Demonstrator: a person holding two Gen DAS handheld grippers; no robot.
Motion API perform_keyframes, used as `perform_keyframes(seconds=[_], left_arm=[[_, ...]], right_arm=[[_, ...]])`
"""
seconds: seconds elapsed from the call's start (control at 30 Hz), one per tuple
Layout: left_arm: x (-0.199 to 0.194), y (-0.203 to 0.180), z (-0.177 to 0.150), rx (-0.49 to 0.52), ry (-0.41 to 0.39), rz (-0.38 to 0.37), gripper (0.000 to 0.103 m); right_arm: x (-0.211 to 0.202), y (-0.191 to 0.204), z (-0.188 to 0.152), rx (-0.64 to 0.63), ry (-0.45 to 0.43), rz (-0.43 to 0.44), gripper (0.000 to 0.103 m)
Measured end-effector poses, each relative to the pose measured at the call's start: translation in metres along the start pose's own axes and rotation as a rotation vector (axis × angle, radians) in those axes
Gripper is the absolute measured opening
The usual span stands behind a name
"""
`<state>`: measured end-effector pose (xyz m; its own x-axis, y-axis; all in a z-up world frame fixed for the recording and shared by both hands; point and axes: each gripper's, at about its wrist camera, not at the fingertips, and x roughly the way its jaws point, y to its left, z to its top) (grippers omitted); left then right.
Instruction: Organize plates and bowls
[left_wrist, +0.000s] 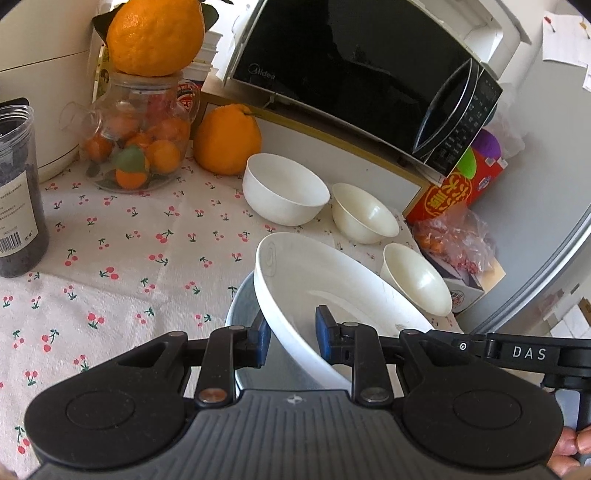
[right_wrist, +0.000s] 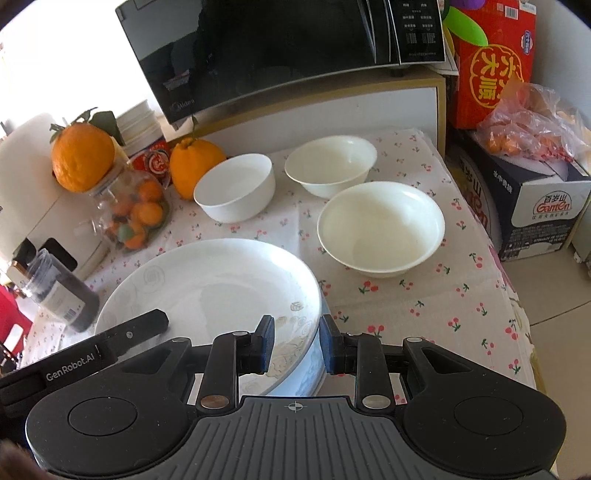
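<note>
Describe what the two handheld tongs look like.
Both are matte black plastic with ribbed grey tops, round side discs and metal pivot pins. Left tongs and right tongs have blue pads. White lettering reads "DAS" and "GenRobot.AI". No cables visible.

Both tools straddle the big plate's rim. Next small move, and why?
Probably lower the big white plate flat onto the blue-patterned dish beneath it. In the left wrist view it sits tilted, its rim between the left tool pads; the right tool straddles the opposite rim, pads not visibly touching. The three bowls stand apart.
</note>
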<state>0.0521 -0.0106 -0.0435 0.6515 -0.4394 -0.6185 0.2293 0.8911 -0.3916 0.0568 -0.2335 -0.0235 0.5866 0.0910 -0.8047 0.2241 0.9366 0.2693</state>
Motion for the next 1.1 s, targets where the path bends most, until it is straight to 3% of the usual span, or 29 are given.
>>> perform_keyframes(seconds=[0.47, 0.5, 0.53, 0.57, 0.77, 0.97, 1.1], left_arm=[[0.003, -0.008, -0.004, 0.097, 0.031, 0.078, 0.026], [0.003, -0.01, -0.004, 0.117, 0.03, 0.078, 0.026], [0.003, -0.014, -0.005, 0.148, 0.034, 0.085, 0.026], [0.002, -0.018, -0.006, 0.172, 0.026, 0.094, 0.027], [0.004, -0.016, -0.007, 0.165, 0.048, 0.097, 0.028], [0.003, -0.015, -0.006, 0.17, 0.063, 0.114, 0.028], [0.002, -0.016, -0.006, 0.181, 0.067, 0.12, 0.028]], right_arm=[[0.013, 0.008, -0.007, -0.025, 0.071, -0.039, 0.026], [0.013, 0.01, -0.007, -0.04, 0.066, -0.042, 0.021], [0.011, 0.012, -0.007, -0.056, 0.052, -0.012, 0.012], [0.008, 0.015, -0.005, -0.066, 0.047, 0.036, 0.01], [-0.006, 0.053, -0.011, -0.205, -0.001, 0.097, 0.011], [-0.002, 0.055, -0.01, -0.175, 0.013, 0.093, 0.019], [0.003, 0.048, -0.008, -0.153, 0.018, 0.064, 0.019]])
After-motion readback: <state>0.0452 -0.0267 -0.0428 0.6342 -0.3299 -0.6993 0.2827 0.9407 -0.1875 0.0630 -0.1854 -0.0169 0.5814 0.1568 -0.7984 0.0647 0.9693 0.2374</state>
